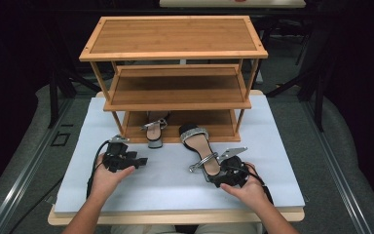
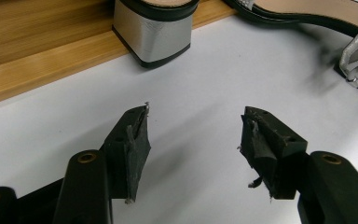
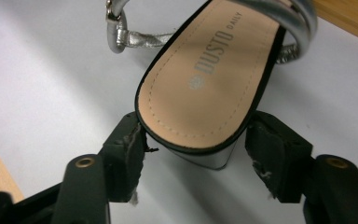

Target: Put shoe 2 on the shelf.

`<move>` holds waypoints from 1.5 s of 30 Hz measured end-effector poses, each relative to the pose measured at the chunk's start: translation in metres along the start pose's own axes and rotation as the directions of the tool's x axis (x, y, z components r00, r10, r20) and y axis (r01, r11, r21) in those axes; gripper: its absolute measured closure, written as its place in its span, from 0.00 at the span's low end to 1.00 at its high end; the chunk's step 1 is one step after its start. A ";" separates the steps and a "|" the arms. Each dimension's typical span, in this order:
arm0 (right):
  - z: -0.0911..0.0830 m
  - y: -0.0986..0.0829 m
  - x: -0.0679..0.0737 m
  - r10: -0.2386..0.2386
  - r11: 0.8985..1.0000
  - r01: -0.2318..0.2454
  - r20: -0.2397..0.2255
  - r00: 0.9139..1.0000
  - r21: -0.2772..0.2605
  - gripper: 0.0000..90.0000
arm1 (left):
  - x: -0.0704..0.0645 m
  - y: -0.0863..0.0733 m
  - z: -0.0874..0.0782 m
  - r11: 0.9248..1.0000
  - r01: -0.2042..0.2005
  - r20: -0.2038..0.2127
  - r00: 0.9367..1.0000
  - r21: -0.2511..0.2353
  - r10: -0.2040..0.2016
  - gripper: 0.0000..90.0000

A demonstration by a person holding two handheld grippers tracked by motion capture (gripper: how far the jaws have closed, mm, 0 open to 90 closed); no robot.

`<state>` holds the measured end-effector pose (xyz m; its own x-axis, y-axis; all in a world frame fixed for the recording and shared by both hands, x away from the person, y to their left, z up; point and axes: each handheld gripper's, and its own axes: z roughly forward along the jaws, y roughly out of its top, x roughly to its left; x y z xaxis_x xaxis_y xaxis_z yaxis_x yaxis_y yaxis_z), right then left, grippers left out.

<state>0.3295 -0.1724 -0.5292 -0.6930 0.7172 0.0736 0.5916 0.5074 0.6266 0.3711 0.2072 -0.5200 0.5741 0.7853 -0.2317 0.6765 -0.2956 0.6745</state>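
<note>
My right hand-held gripper (image 3: 193, 140) has its jaws spread around the heel end of the sandal (image 3: 209, 79), the left pad touching its edge, the right one just beside it, not clamped. That sandal (image 1: 199, 146) lies on the white desk (image 1: 282, 161), just in front of the wooden rack (image 1: 175, 73). My left hand-held gripper (image 2: 193, 140) hangs wide open, holding nothing, near the second sandal's silver heel (image 2: 154, 35) on the lowest shelf.
</note>
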 end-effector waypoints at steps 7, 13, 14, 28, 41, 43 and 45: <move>0.006 0.003 0.000 -0.015 1.000 0.015 -0.022 1.000 -0.002 0.37 | 0.001 0.001 0.000 1.000 0.004 0.004 1.000 -0.005 -0.004 0.46; 0.004 0.006 0.003 -0.025 0.999 0.025 0.011 1.000 -0.025 0.40 | 0.003 0.002 0.003 1.000 0.002 0.007 1.000 0.004 -0.002 0.46; 0.002 0.007 0.002 -0.013 0.999 0.013 0.010 1.000 -0.038 0.40 | 0.003 0.002 0.004 1.000 0.002 0.010 1.000 0.002 -0.002 0.46; 0.022 0.038 0.007 0.095 0.994 -0.092 0.049 0.994 -0.064 0.41 | 0.003 0.006 0.007 1.000 -0.004 0.023 1.000 -0.007 0.004 0.46; 0.048 0.065 0.000 0.117 0.990 -0.111 0.071 0.991 -0.082 0.41 | 0.008 0.017 0.011 1.000 -0.006 0.022 1.000 -0.014 0.007 0.46; 0.052 0.069 0.001 0.115 0.991 -0.109 0.076 0.990 -0.077 0.41 | 0.010 0.018 0.013 1.000 -0.007 0.022 1.000 -0.021 0.007 0.46; 0.056 0.073 0.002 0.110 0.992 -0.104 0.092 0.990 -0.071 0.41 | 0.012 0.020 0.015 1.000 -0.005 0.023 1.000 -0.017 0.005 0.46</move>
<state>0.3945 -0.1071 -0.5272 -0.5825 0.8098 0.0704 0.6297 0.3948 0.6690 0.3982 0.2027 -0.5201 0.5882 0.7710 -0.2442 0.6656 -0.2900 0.6876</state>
